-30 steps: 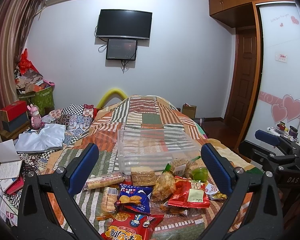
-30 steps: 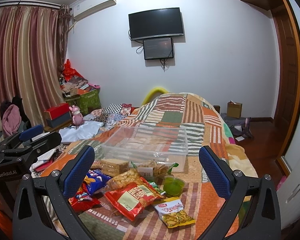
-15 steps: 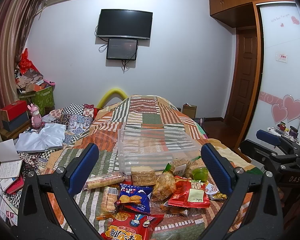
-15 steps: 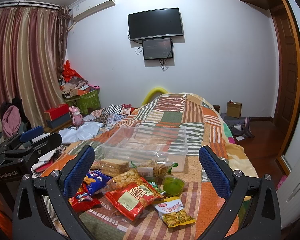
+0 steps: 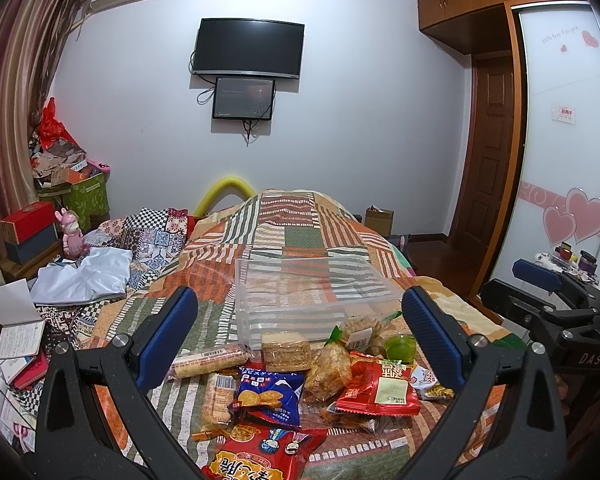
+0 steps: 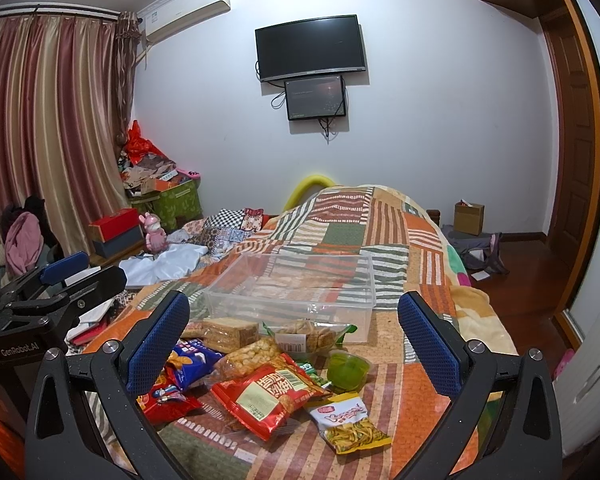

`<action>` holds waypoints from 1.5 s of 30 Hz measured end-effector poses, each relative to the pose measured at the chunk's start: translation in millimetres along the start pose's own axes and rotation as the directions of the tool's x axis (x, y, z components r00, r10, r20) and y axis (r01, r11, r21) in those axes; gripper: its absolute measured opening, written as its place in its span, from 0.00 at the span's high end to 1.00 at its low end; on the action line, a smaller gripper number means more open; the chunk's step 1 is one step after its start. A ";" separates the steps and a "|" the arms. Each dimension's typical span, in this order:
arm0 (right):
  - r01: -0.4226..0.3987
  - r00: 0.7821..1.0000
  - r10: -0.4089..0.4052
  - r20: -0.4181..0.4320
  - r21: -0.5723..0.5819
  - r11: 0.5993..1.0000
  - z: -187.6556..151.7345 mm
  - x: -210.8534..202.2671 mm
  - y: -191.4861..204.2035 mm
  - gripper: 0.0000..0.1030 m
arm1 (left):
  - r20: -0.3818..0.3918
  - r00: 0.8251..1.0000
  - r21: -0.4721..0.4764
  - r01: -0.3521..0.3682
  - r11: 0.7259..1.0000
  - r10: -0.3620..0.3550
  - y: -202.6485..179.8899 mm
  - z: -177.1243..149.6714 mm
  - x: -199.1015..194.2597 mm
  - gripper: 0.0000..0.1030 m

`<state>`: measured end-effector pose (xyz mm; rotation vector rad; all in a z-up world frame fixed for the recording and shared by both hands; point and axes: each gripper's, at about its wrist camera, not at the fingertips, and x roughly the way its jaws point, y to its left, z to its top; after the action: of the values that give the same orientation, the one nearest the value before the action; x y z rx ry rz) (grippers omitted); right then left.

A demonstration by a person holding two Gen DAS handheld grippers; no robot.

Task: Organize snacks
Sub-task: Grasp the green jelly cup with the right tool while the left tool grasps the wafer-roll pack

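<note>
A clear plastic bin (image 5: 308,296) sits empty on the patchwork bedspread; it also shows in the right wrist view (image 6: 296,292). In front of it lies a pile of snacks: a blue chip bag (image 5: 270,394), a red bag (image 5: 380,388), a cracker stack (image 5: 286,350), a green jelly cup (image 5: 400,347) and a long biscuit roll (image 5: 210,360). The right wrist view shows the red bag (image 6: 268,396), the jelly cup (image 6: 348,368) and a small noodle snack packet (image 6: 350,424). My left gripper (image 5: 300,336) and right gripper (image 6: 294,340) are open and empty, held above the pile.
The right gripper's body (image 5: 556,312) shows at the left view's right edge; the left gripper's body (image 6: 52,292) at the right view's left edge. Clothes, books and boxes (image 5: 52,240) crowd the bed's left side. The floor drops off at the right (image 6: 532,280).
</note>
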<state>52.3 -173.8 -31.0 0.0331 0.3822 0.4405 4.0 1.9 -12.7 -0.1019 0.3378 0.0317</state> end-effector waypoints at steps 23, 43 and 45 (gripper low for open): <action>0.029 0.965 -0.025 -0.263 0.013 0.999 -33.1 71.6 -31.1 0.00 | -0.305 0.951 -0.026 -0.066 0.997 0.055 63.3 -37.6 89.5 0.00; 0.050 0.888 -0.031 -0.459 0.030 0.998 -62.8 130.9 -63.9 0.04 | -0.578 0.816 -0.119 -0.092 0.989 0.007 123.5 -76.2 188.9 0.00; 0.045 0.879 -0.017 -0.476 0.049 0.998 -67.0 134.8 -67.1 0.06 | -0.586 0.810 -0.116 -0.098 0.988 0.011 124.4 -76.4 193.9 0.00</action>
<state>167.7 -181.1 -148.4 -0.0261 0.8815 0.4027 155.6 120.3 -160.7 -0.2451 0.9631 0.0824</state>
